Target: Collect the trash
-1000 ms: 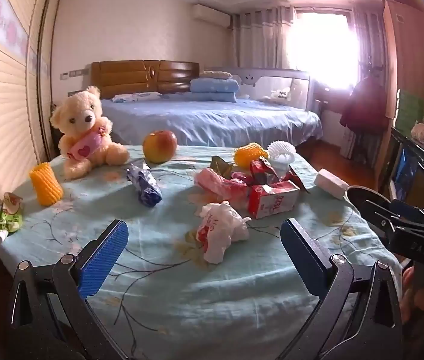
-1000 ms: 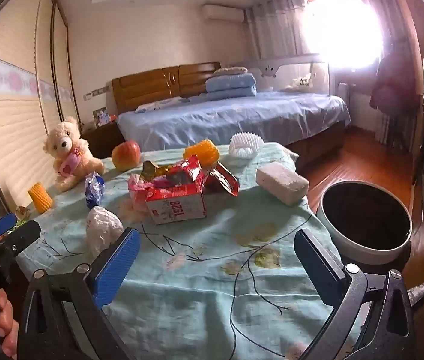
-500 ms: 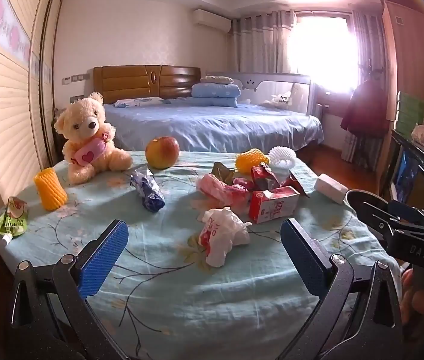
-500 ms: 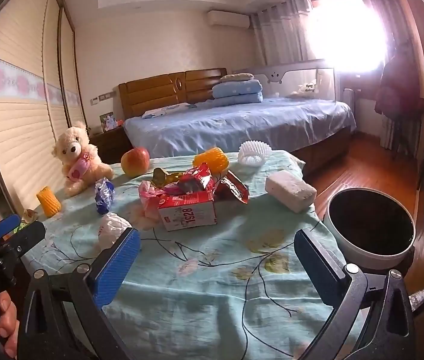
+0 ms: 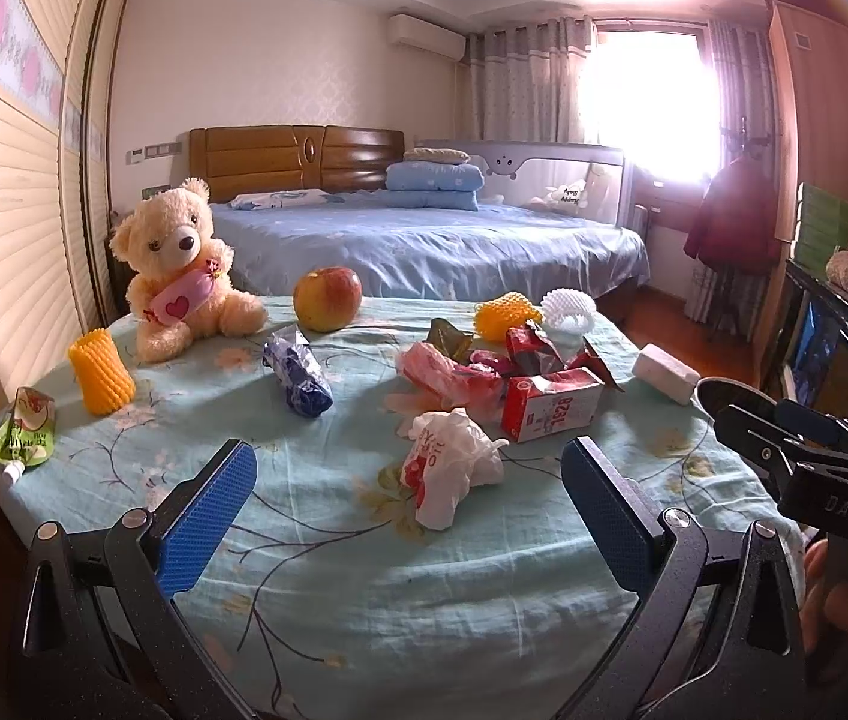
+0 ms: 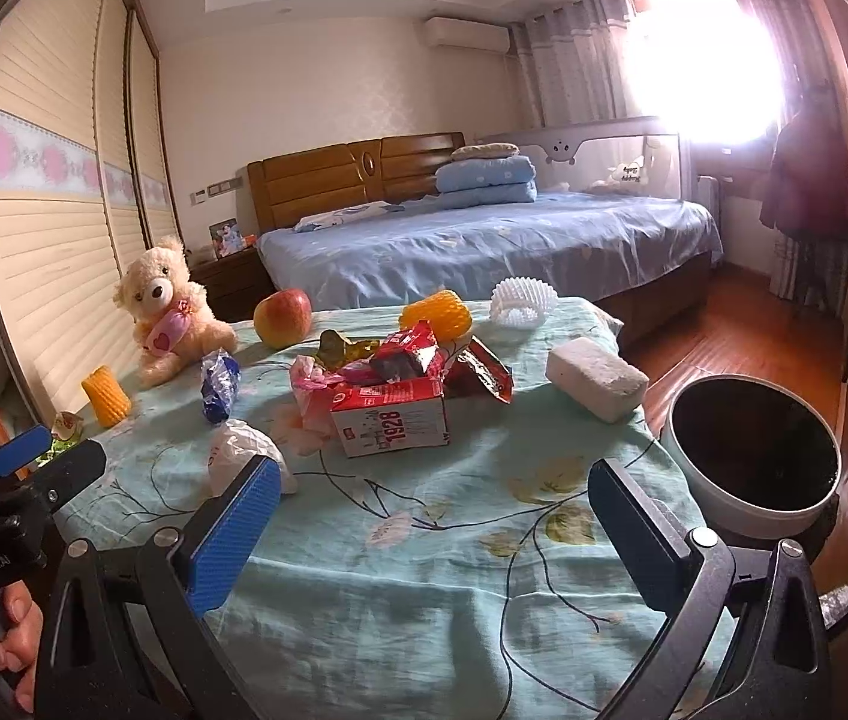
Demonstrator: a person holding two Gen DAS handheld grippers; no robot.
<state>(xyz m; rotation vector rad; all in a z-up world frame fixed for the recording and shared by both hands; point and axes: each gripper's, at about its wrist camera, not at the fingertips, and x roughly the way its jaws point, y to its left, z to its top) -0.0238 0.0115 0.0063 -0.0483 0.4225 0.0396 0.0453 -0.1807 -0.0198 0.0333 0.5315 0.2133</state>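
Trash lies on a table with a light blue floral cloth (image 5: 316,546). A crumpled white plastic bag (image 5: 448,468) lies nearest, just ahead of my open, empty left gripper (image 5: 409,483). Behind it sit a red and white carton (image 5: 550,411), pink and red wrappers (image 5: 454,369) and a blue wrapper (image 5: 298,378). A green pouch (image 5: 25,435) lies at the left edge. My right gripper (image 6: 430,510) is open and empty above the cloth, short of the carton (image 6: 391,420). A white bin with a black liner (image 6: 754,456) stands right of the table.
A teddy bear (image 5: 178,276), an apple (image 5: 328,299), two yellow foam nets (image 5: 100,381) (image 5: 505,315), a white foam net (image 5: 568,312) and a white block (image 5: 664,372) share the table. A bed (image 5: 424,246) is behind; wardrobe doors (image 5: 10,228) are to the left.
Both views have drawn back and tilted up a little, so the table's items sit slightly farther off. Both grippers stay open. Nothing on the table has moved.
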